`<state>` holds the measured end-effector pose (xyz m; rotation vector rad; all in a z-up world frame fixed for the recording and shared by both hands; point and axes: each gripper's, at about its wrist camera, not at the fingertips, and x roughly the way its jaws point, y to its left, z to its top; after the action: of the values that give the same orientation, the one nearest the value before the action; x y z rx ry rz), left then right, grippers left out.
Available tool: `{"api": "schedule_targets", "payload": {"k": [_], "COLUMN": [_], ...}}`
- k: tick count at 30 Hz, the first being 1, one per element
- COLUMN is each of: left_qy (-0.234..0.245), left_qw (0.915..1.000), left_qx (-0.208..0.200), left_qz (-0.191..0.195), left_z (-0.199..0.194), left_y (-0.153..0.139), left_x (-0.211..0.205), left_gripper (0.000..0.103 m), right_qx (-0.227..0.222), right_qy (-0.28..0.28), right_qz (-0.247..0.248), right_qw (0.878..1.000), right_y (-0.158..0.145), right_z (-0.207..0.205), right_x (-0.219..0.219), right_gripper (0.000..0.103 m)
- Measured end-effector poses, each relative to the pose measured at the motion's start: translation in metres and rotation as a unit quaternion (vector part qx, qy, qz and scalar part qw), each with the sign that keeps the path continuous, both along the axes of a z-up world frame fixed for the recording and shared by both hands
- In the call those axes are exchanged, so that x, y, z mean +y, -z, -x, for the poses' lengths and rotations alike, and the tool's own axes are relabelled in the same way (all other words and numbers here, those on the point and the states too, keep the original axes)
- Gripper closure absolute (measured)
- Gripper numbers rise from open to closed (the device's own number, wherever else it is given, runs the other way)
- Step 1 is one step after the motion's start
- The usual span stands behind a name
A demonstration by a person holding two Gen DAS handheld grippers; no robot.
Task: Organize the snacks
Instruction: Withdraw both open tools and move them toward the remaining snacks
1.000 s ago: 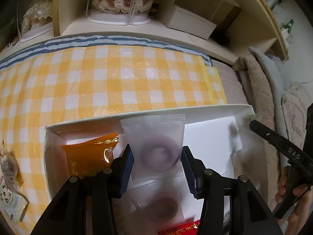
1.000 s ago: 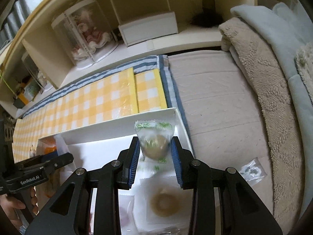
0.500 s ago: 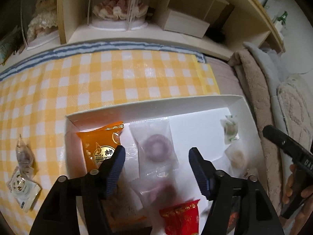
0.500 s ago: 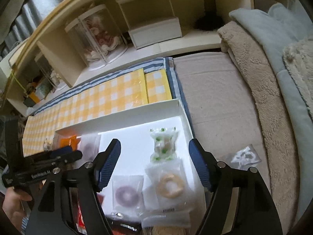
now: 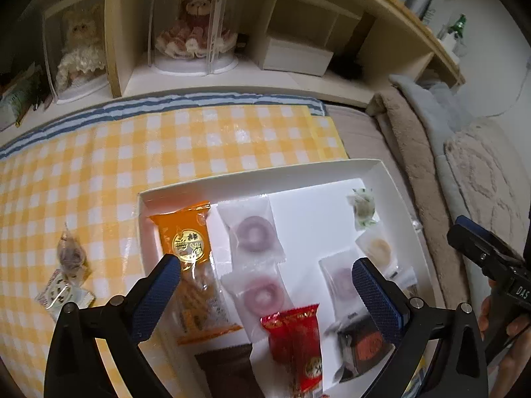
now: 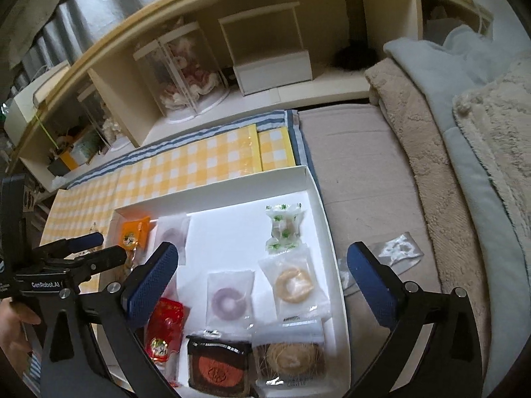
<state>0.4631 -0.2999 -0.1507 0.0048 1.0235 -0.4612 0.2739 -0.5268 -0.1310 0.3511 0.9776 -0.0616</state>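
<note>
A: What was the biggest thing there?

B: The yellow-and-white checked cloth (image 5: 159, 152), with a white box (image 6: 212, 195) lying on its right end.

A: And what did the box hold?

B: Wrapped snacks. An orange packet (image 5: 186, 232) with gold Chinese characters on a round seal lay at the left end. Three clear sachets held purple rings: two (image 5: 252, 235) stacked beside the orange packet and one (image 6: 229, 298) nearer the middle. One sachet held a pale yellow ring (image 6: 293, 285). Above it lay a clear wrapper with green print (image 6: 283, 229) in the far right corner. A red packet (image 5: 298, 341) with gold print, a dark square cake (image 6: 217, 364) with an orange stamped top and a straw-coloured nest-like cake (image 6: 292, 358) lay along the near side.

A: Anything outside the box?

B: Two small packets (image 5: 66, 275) on the cloth to its left, and one clear wrapper (image 6: 398, 248) on the beige mattress to its right.

A: The grippers?

B: The left gripper (image 5: 265, 298) hung above the box with its jaws spread wide, holding nothing. The right gripper (image 6: 262, 282) was the same, wide apart and empty.

A: Any readable writing?

B: "GenRobot.AI" on the left gripper's body in the right wrist view, and "DAS" on the right one in the left wrist view.
</note>
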Motion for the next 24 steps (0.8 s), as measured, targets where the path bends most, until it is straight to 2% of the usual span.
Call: {"api": "schedule_targets", "payload": {"k": [14, 24], "left_qy": [0.014, 0.025], "left_qw": [0.9989, 0.9965], "left_qx": [-0.045, -0.080], "left_qz": [-0.004, -0.002], "left_z": [0.058, 0.099], "left_y": [-0.049, -0.082], "left_x": [0.028, 0.063], "left_gripper": [0.000, 0.000], "right_qx": [-0.018, -0.035], "right_qy": [0.002, 0.007], "right_qz": [0.029, 0.040], "right_qw": [0.999, 0.999], "right_y": [-0.033, -0.060], "right_z": [0.037, 0.057], "right_x": [0.026, 0.051], "right_gripper": [0.000, 0.000]}}
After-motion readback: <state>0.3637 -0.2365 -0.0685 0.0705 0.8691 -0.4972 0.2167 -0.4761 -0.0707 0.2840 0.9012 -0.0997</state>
